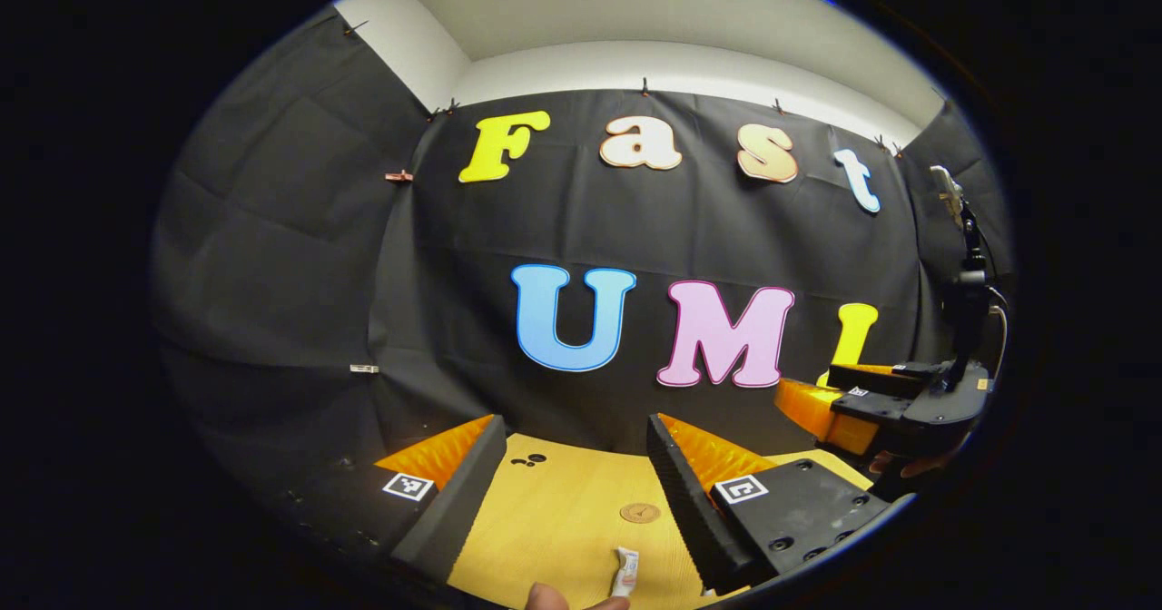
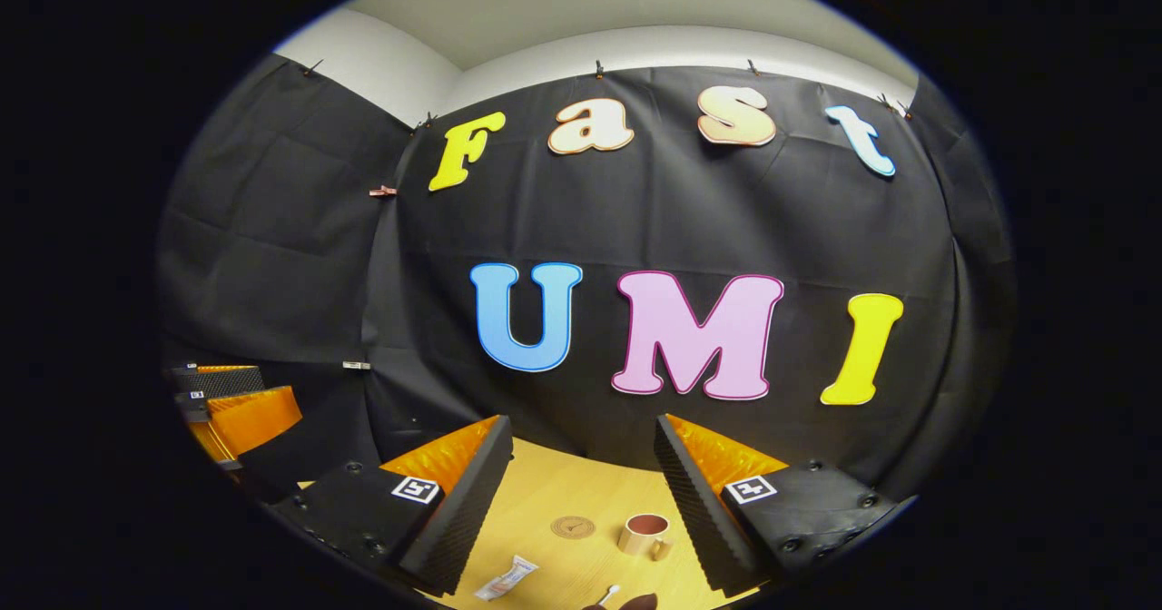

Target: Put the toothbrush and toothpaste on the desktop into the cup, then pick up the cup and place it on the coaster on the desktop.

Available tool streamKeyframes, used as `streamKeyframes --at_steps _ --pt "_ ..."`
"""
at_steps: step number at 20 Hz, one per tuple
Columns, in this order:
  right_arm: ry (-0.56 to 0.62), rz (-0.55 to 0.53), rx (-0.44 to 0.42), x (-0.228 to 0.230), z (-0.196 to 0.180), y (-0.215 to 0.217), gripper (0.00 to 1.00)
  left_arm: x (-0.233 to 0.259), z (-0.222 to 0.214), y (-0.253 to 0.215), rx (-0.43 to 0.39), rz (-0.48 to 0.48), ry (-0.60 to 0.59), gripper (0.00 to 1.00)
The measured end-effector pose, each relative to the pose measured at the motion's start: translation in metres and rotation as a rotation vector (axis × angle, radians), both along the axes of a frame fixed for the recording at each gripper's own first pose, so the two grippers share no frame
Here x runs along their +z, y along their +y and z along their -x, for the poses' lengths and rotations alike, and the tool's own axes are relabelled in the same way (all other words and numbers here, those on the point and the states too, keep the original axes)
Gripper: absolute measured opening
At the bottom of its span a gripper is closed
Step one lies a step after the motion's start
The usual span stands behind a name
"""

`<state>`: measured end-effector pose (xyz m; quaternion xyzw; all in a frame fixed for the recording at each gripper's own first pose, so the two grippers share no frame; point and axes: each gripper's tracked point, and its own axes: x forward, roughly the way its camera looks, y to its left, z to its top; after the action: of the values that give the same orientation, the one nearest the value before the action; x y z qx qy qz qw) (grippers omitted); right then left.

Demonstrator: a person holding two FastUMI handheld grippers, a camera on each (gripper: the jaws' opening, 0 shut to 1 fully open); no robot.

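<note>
Left claw and right claw gape, empty.

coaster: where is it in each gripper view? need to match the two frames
Left gripper view: the coaster lies on the desktop, low centre, between that gripper's fingers.
Right gripper view: the coaster lies low centre, just left of the cup.
Shared landmark: the toothpaste, nearer the camera than the coaster.
</note>
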<state>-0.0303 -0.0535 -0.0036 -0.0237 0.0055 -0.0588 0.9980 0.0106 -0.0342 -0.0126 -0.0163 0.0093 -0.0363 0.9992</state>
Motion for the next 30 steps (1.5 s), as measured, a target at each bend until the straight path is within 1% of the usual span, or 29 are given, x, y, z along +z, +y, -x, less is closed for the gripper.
streamKeyframes --at_steps 5,8,11,13,14,15,17,18,21,24,27,30 --pt "-0.01 -0.006 -0.07 -0.004 0.01 -0.025 0.97 -0.013 -0.008 -0.022 -0.069 -0.042 0.034 0.96" --pt "-0.012 -0.014 -0.137 -0.006 0.02 -0.048 0.97 -0.019 -0.013 -0.041 -0.118 -0.04 0.049 0.97" --pt "0.006 0.003 -0.177 -0.014 0.031 -0.073 0.97 -0.036 -0.021 -0.062 -0.159 -0.039 0.088 0.96" --pt "0.02 -0.01 -0.21 -0.019 0.04 -0.09 0.97 -0.05 -0.023 -0.077 -0.189 -0.037 0.115 0.97" --pt "0.024 -0.016 -0.211 -0.021 0.044 -0.094 0.99 -0.055 -0.026 -0.082 -0.199 -0.026 0.117 0.97" --pt "0.026 -0.002 -0.22 -0.023 0.048 -0.1 0.97 -0.062 -0.027 -0.088 -0.205 -0.015 0.134 0.97" --pt "0.047 0.035 -0.22 -0.033 0.051 -0.11 0.97 -0.073 -0.032 -0.097 -0.206 0.004 0.163 0.96" --pt "0.06 0.042 -0.221 -0.037 0.053 -0.115 0.96 -0.073 -0.033 -0.101 -0.206 0.017 0.159 0.96" --pt "0.065 0.026 -0.221 -0.039 0.05 -0.123 0.97 -0.075 -0.043 -0.112 -0.201 0.041 0.153 0.96" --pt "0.095 0.014 -0.211 -0.053 0.045 -0.124 0.97 -0.097 -0.052 -0.115 -0.194 0.007 0.2 0.97" --pt "0.097 -0.005 -0.186 -0.063 0.037 -0.119 0.97 -0.123 -0.056 -0.111 -0.184 -0.022 0.243 0.97" --pt "0.093 -0.056 -0.15 -0.074 0.027 -0.111 0.97 -0.122 -0.064 -0.104 -0.158 -0.042 0.232 0.97"
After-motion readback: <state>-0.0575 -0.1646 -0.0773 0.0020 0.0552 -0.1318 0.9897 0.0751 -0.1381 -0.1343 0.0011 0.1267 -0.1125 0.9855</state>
